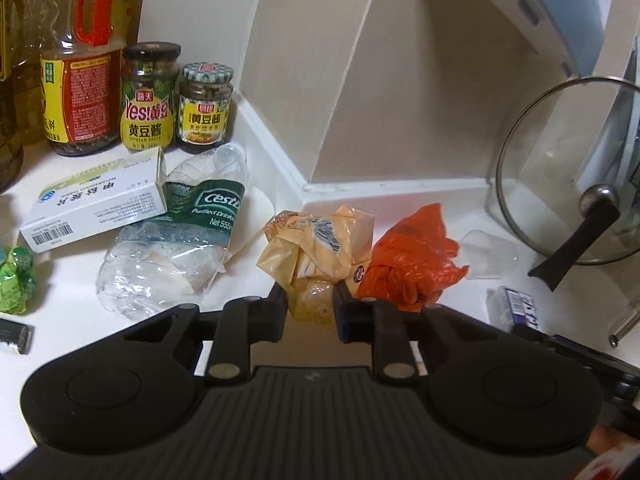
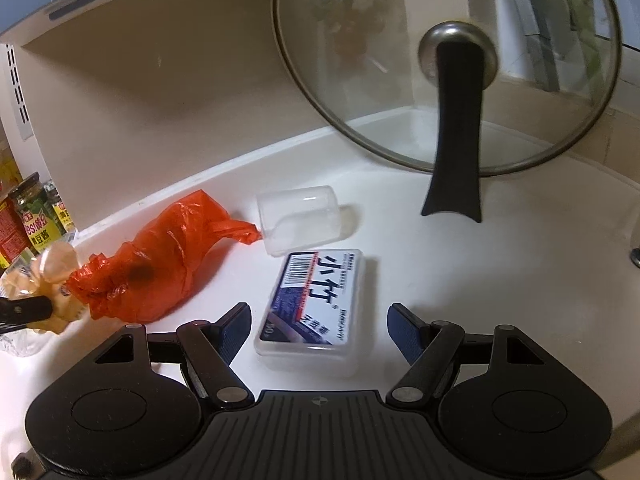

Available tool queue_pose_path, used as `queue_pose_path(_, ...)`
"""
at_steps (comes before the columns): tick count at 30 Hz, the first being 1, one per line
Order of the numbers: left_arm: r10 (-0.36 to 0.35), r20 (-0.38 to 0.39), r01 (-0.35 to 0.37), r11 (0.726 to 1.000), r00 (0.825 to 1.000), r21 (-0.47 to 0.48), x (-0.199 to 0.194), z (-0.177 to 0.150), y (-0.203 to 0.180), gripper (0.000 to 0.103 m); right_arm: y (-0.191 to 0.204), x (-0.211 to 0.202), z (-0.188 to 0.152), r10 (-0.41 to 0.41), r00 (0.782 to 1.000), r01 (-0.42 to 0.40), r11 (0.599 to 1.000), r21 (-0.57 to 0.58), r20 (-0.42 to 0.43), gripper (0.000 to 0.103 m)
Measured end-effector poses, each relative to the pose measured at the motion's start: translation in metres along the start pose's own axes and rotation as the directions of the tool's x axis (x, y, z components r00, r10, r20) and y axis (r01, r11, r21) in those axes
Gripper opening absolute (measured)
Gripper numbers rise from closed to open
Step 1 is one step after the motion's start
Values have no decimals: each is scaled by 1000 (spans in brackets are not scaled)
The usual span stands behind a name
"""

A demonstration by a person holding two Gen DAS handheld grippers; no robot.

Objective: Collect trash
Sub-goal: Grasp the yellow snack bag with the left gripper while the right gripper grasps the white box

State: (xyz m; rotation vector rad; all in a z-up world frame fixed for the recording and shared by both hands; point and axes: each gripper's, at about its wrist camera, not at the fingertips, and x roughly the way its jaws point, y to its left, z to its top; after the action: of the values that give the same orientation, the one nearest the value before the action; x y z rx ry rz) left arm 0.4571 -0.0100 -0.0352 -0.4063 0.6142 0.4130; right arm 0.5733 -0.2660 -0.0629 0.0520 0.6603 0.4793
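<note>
The left tongs [image 1: 310, 300] are pinched nearly closed on the crumpled yellow wrapper [image 1: 316, 248], near the desk's [image 1: 80, 300] back corner, with the orange bag [image 1: 412, 256] touching its right side. The right tongs [image 2: 318, 330] stand wide apart, empty, straddling the near end of a clear labelled box [image 2: 316, 300] lying on the desk.

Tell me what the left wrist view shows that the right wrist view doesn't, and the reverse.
Only the left wrist view: the white carton, crushed water bottle and green wrapper.
Only the right wrist view: the right gripper, open, with the labelled plastic box between its fingers.
Both: the left gripper shut on the yellow wrapper, the orange bag, clear lid and glass pot lid.
</note>
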Motion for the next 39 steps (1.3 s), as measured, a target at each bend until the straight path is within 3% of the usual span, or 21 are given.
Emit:
queue_pose_path(10,-27,-1,27,1000,1000,-9,-27,-9,6,20,9,20,-2,-46,999,45,998,-38,-17,74)
queue_pose_path(11,-28,-1,28,1000,1000,-7,-30,-11,7,20,9,20,-3,-43,999,43,998,-41,-11,72)
queue_pose_path(12,-29,0,29,1000,1000,-6,-32,-13,8,20,10,20,-4,-43,999,43,998,-55,-4,60)
queue_pose_path(16,-35,2,35,999,999,2,-44,-19,12,20,14,12,-8,-53,999,54,995,-87,6,60)
queue_pose_path(27,-98,0,98,995,995,24,-97,-48,28,20,35,-67,-41,-44,997,49,995,-84,56,58)
queue_pose_path(39,-166,2,166,984,986,60,-187,-88,62,20,84,-173,-95,-9,997,18,993,-117,81,58)
